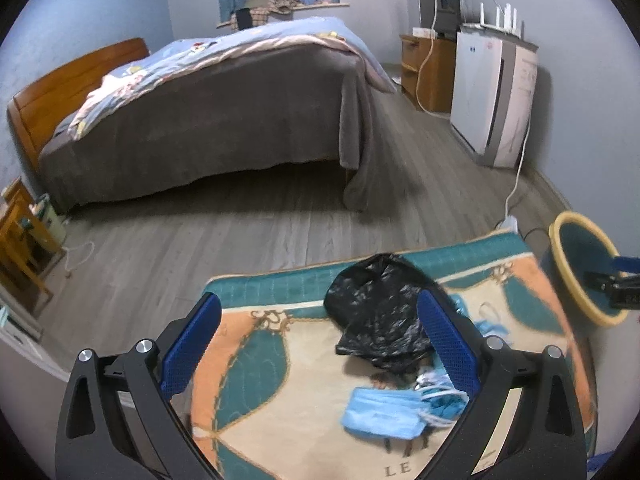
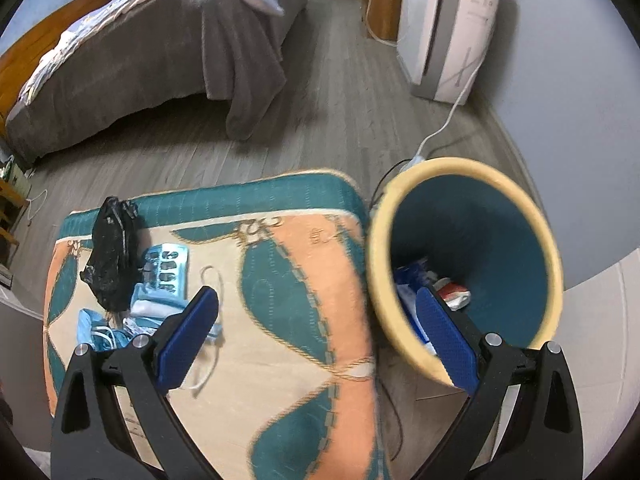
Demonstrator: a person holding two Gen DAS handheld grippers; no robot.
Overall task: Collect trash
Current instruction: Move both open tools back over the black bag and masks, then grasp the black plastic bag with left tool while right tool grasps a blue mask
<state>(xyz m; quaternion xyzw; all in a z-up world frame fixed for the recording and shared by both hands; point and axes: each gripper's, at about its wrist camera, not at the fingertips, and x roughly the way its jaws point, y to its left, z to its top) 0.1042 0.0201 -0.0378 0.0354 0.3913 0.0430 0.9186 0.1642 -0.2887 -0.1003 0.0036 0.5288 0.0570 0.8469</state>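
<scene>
So the left hand-held gripper point(image 1: 318, 344) was hanging over the patterned cloth point(image 1: 280, 360) with its blue fingers spread wide and nothing between them. Right in front of it sat a crumpled black plastic bag point(image 1: 376, 312), and just nearer than that a pile of blue face masks point(image 1: 380, 412) with their white ear loops all tangled up. From the right wrist view you could also see a blister pack point(image 2: 168, 266) lying just right of the bag, touching the mask pile, and one loose mask partly hidden behind the left finger. The right hand-held gripper point(image 2: 318, 336) was open too, holding nothing, parked over the right edge of the cloth, with its right finger in front of the trash bin point(image 2: 468, 264). That bin, teal inside with a yellow rim, stood just off the right side of the cloth and looked tilted toward the camera, and there was already some trash point(image 2: 436, 292) at the bottom: something blue and white plus a red and white bit, too blurry to name. Far behind all this were the bed point(image 1: 208, 108) on the left and a white appliance point(image 1: 492, 100) by the right wall, on a grey wood floor point(image 1: 240, 232).
</scene>
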